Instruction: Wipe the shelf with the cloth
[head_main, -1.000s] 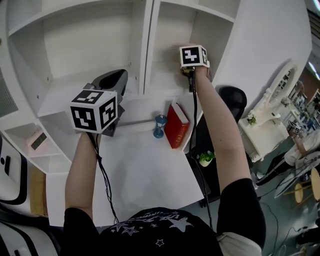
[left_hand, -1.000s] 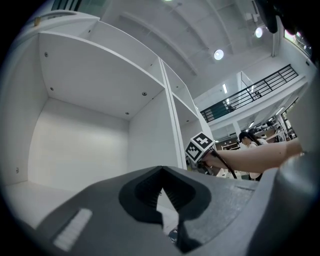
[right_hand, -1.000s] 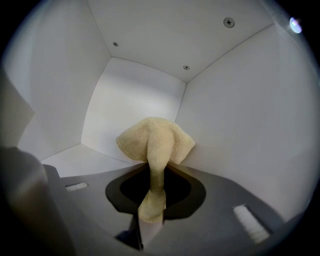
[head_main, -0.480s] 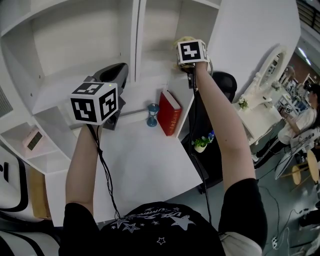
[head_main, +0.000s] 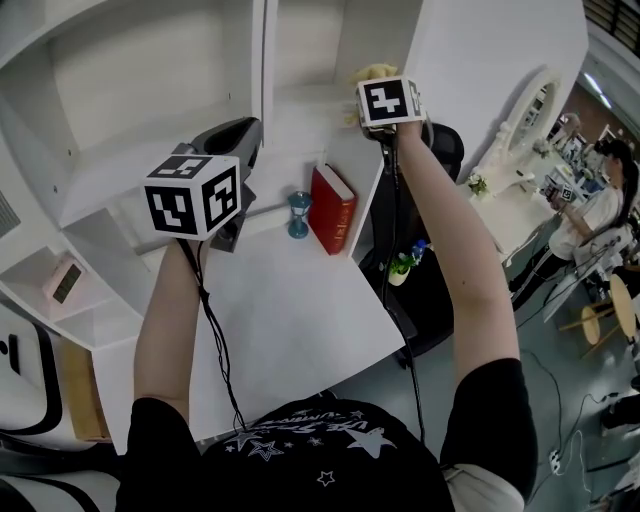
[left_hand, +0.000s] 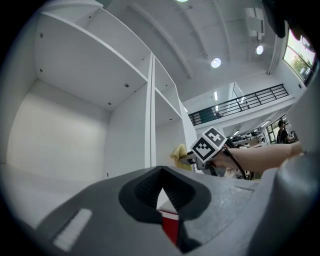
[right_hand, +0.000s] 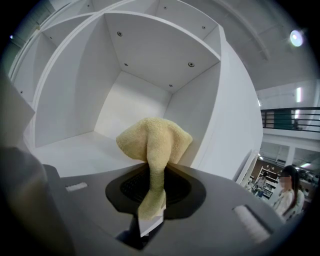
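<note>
The right gripper pinches the yellow cloth between its fingers, at 12 o'clock, just above the shelf board. The left gripper has its fingers pressed together, empty. To wipe well, I would press the cloth flat and sweep evenly toward 6 o'clock.
</note>
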